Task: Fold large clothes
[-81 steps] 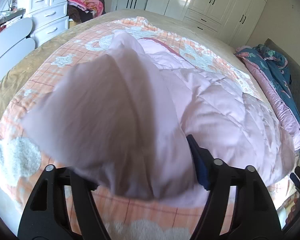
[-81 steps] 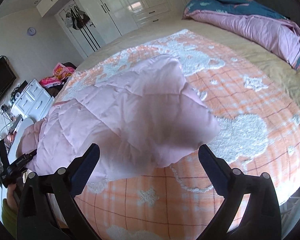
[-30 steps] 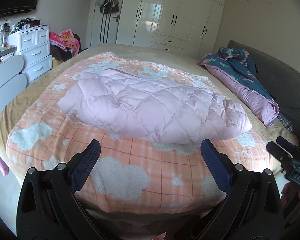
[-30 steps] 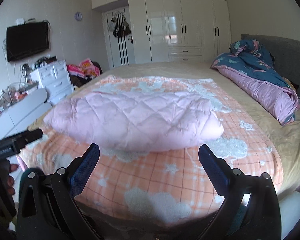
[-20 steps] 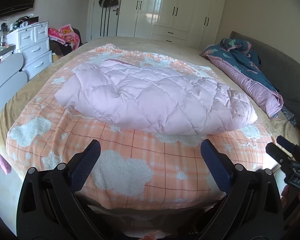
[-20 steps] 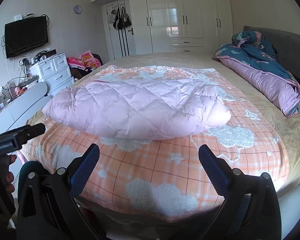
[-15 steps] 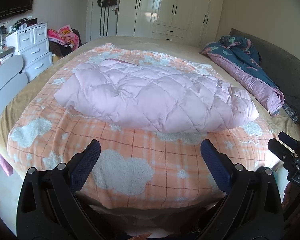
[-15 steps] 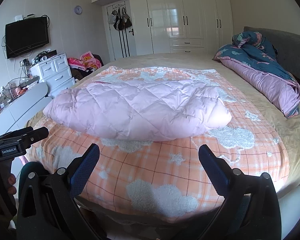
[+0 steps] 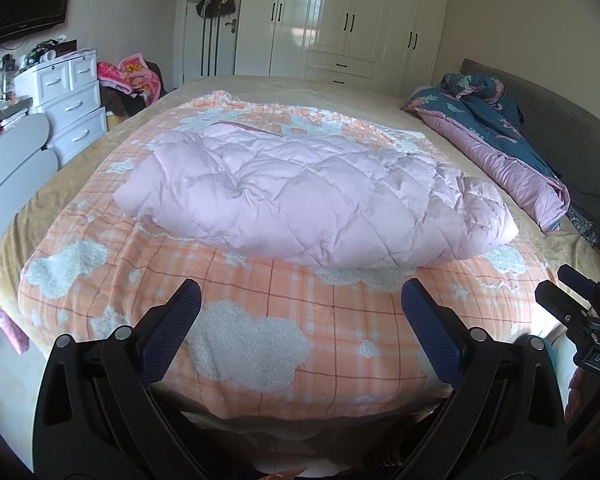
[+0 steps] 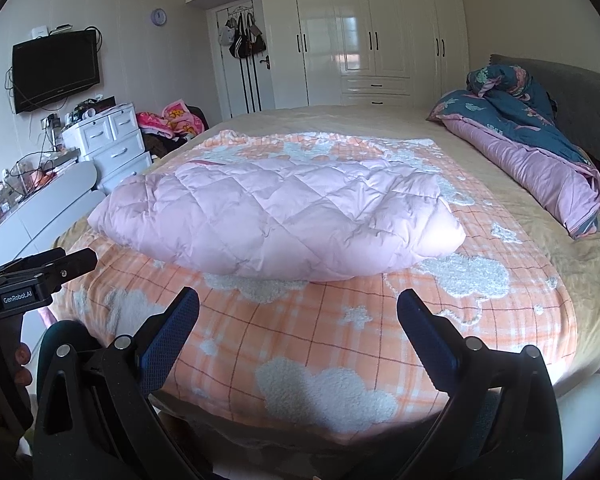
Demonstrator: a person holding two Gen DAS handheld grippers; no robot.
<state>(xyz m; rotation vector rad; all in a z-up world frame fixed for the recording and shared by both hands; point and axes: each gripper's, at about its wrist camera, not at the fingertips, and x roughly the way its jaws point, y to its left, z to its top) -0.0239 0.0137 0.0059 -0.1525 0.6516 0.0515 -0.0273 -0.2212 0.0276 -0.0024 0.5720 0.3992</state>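
On the orange checked blanket [image 9: 260, 320] that covers the bed lies one pink quilted coat [image 9: 312, 204], folded over into a thick oblong, its long axis across the view. The left gripper [image 9: 298, 322] and the right gripper [image 10: 298, 320] both stand wide apart and empty, well short of the coat. The next fold probably calls for taking the two corners of one short end, one gripper to each, pinching all layers together and carrying them level to the far end so that the padding does not slide. Count: one coat, two grippers, one rolled blue-and-pink duvet [image 10: 540, 152] well apart at the right.
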